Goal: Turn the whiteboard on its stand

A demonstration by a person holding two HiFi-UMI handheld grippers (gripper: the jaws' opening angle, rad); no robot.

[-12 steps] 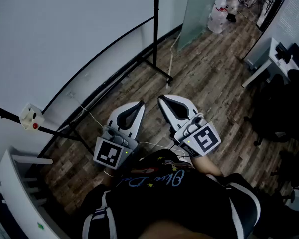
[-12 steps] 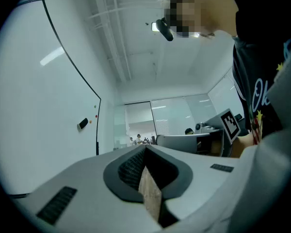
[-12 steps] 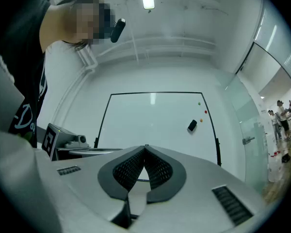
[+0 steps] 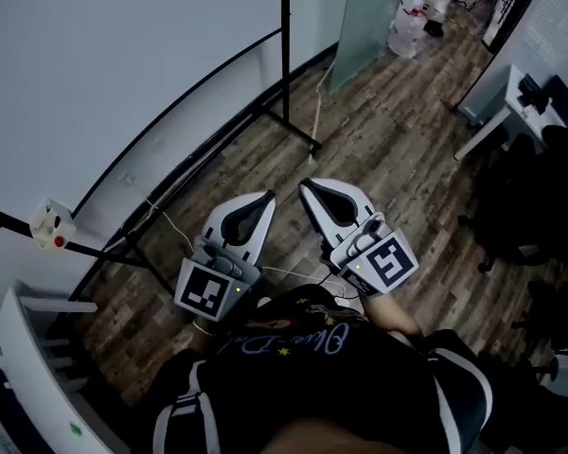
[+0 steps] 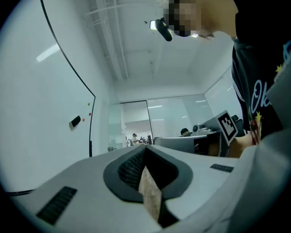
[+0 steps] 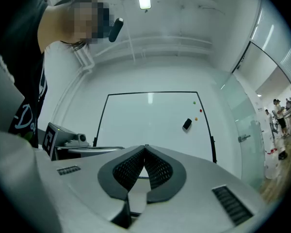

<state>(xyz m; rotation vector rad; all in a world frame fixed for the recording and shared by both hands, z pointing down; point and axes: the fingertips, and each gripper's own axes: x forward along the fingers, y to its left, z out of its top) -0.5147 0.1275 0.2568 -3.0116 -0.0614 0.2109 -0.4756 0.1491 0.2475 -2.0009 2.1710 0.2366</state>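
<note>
Both my tools are pressed closed and hold nothing. The left tool [image 4: 262,200] has its two pads meeting at the tips, and the right tool [image 4: 308,187] is the same, with no thing between them. I hold them low in front of my body, side by side, above the wooden floor [image 4: 398,159].

The whiteboard [image 4: 123,55] stands ahead of me and to my left. Its long side runs from near-left to far-right, and its lower black edge passes above and to the left of my tools, well apart from them. In the right gripper view the board face fills the middle of the picture, so this tool looks straight at it. In the left gripper view the board is only at the left side.

The upright post [image 4: 285,45] at the far right end of the board is ahead of my right tool. I judge my left tool to be the nearer one to the lower edge, so to turn the board I must first reach forward and to the left
</note>
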